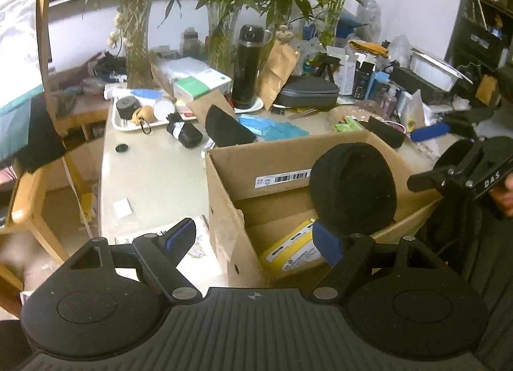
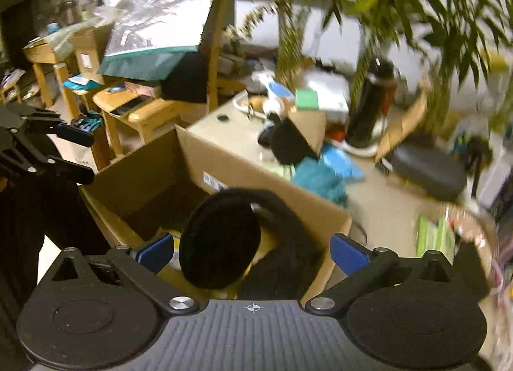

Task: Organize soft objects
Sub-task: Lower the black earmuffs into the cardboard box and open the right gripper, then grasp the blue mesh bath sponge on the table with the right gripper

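A round black fuzzy earmuff pad [image 1: 352, 186] with its curved band sits tilted in the open brown cardboard box [image 1: 224, 198], centre-right of frame.

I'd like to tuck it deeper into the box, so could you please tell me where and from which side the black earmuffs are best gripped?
Grip the band of the black earmuffs, the arched strip joining the two round pads. It stands uppermost above the cardboard box, so come from above, jaws straddling its narrow width. The fat round pads look too wide and squashy for a firm hold.

Black hand-held gripper [image 1: 256, 239] (blue pads [image 1: 327, 242])
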Available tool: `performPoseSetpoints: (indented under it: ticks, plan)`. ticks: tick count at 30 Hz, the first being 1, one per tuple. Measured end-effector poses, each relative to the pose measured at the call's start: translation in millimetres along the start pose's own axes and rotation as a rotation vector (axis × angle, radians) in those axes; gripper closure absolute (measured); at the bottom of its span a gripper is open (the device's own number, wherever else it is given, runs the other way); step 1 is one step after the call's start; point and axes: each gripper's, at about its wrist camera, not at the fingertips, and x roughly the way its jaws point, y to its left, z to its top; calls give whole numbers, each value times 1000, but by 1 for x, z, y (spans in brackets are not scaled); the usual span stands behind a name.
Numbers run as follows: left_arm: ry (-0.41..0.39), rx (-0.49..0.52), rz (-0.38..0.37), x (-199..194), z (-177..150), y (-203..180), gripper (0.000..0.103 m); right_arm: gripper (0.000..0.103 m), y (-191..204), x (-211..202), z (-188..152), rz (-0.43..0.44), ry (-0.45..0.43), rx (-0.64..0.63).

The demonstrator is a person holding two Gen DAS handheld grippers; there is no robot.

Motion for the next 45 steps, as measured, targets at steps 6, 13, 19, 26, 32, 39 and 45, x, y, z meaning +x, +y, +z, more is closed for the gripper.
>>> performPoseSetpoints:
  ticks: [6,13,19,26,32,39,45]
  plan:
    - [47,-42,64,9,1,0,23,0,-11,12,-4,-32,94,153]
    - [67,-94,49,12,2,5,23,0,-20,25,-8,-66,142,220]
    - [66,-87,41,15,6,5,23,0,-26,29,-3,-71,139,230]
    - [14,-68,-6,19,24,6,23,0,-35,30,15,-87,105,213]
    - [-18,-88,17,27,36,8,23,0,-49,32,27,-117,48,211]
    - [-42,-75,26,38,47,13,23,0,-74,48,32,-112,1,229]
    - [-78,-66,-2,48,59,19,23,0,-96,67,34,-35,-80,259]
